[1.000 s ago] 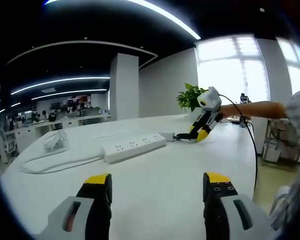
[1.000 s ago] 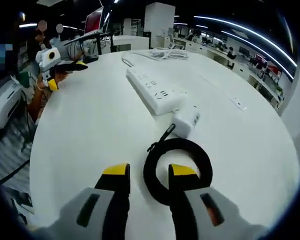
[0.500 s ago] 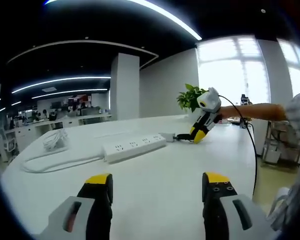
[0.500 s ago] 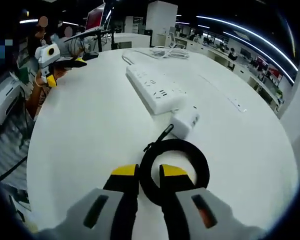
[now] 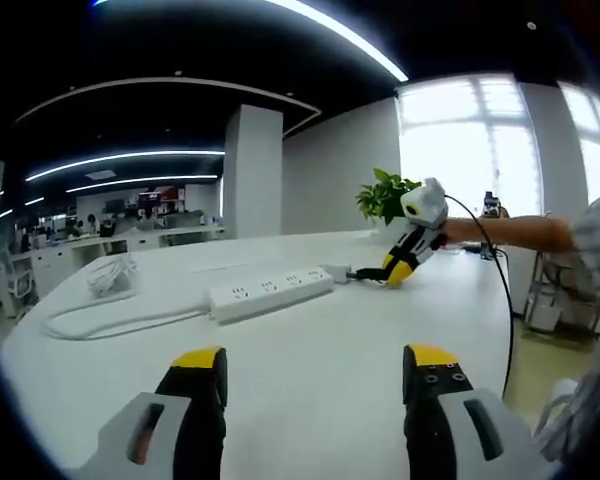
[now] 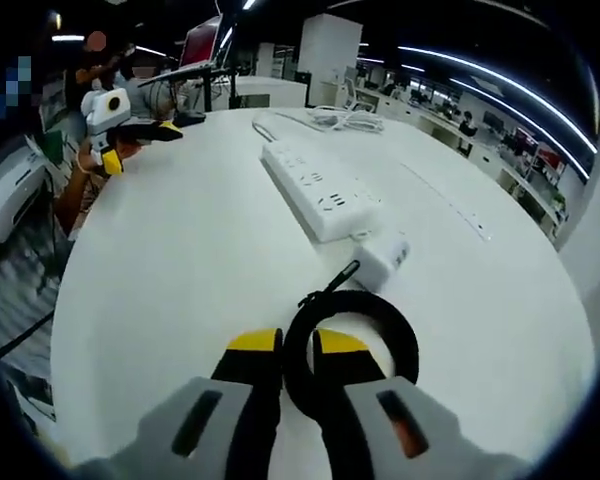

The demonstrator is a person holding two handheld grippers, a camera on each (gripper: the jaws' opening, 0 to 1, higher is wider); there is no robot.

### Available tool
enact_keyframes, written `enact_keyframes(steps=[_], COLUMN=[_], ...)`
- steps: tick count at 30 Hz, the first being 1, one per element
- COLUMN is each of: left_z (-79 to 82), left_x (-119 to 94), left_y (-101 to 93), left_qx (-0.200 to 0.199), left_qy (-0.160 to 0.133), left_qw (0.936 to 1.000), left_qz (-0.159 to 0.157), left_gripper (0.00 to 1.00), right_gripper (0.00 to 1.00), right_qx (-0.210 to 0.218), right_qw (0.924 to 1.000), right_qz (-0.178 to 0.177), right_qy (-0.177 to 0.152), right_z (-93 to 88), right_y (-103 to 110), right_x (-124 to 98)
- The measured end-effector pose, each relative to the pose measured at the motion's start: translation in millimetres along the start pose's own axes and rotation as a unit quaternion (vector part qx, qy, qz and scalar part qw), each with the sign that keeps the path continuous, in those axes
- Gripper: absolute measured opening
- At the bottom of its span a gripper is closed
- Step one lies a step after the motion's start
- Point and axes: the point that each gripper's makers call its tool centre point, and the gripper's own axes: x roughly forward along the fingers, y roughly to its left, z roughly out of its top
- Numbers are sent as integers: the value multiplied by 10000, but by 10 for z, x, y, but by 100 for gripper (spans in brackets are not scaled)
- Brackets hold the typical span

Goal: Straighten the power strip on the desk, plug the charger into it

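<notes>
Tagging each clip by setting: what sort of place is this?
Most likely an open-plan office. A large white desk stands in front, rows of white workstations with monitors run under long ceiling light strips, and a big bright window has a green potted plant beside it.

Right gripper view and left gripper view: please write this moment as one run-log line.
right gripper: jaws shut on black cable coil | left gripper: open, holding nothing | charger: beside power strip, unplugged | desk

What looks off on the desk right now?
The power strip lies skewed across the desk, and its white cord trails loose to a bundle. The charger lies unplugged at the strip's end. The right claw is shut on the charger's coiled black cable.
</notes>
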Motion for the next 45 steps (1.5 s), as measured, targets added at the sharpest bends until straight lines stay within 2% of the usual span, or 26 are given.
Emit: enact_keyframes(steps=[4,9,15,19,25,29,30,33,39,42,43,44,45], left_z=[15,20,21,25,36,44,46,46,50,60,60,56,47], left_x=[-13,-34,-48,-51,-56,-61,-63,-64,-59,-49,-45,-40,-35], left_y=[-3,3,14,16,16,19,19,16,13,8,7,3,0], left_qx=[0,-11,-35,-46,-49,-39,-42,-45,-41,-50,-50,-39,-17], left_qy=[-11,-19,-24,-30,-29,-34,-38,-38,-36,-64,-66,-64,-55], left_qw=[10000,10000,10000,10000,10000,10000,10000,10000,10000,10000,10000,10000,10000], left_qz=[9,29,43,42,40,49,51,49,43,35,33,23,14], left_gripper=[72,72,72,72,72,72,72,72,72,72,72,72,72], right_gripper=[10,9,9,9,8,8,8,8,8,8,8,8,8], right_qx=[14,294,739,1041,1511,1803,1860,1982,1875,1896,2017,2239,2250], right_qw=[9998,9972,9865,9750,9434,9288,9224,9119,9089,9037,9001,8918,8893], right_qz=[-87,-136,-289,-416,-629,-693,-770,-953,-1280,-1406,-1426,-1593,-1665], right_qy=[-198,-670,-1434,-1920,-2883,-3164,-3296,-3464,-3499,-3571,-3589,-3594,-3617], right_z=[44,144,347,473,695,723,742,745,807,865,882,879,900], right_y=[-9,-18,-71,-120,-215,-251,-283,-301,-254,-228,-229,-263,-271], right_x=[13,-7,-101,-172,-341,-381,-404,-423,-433,-458,-468,-493,-513])
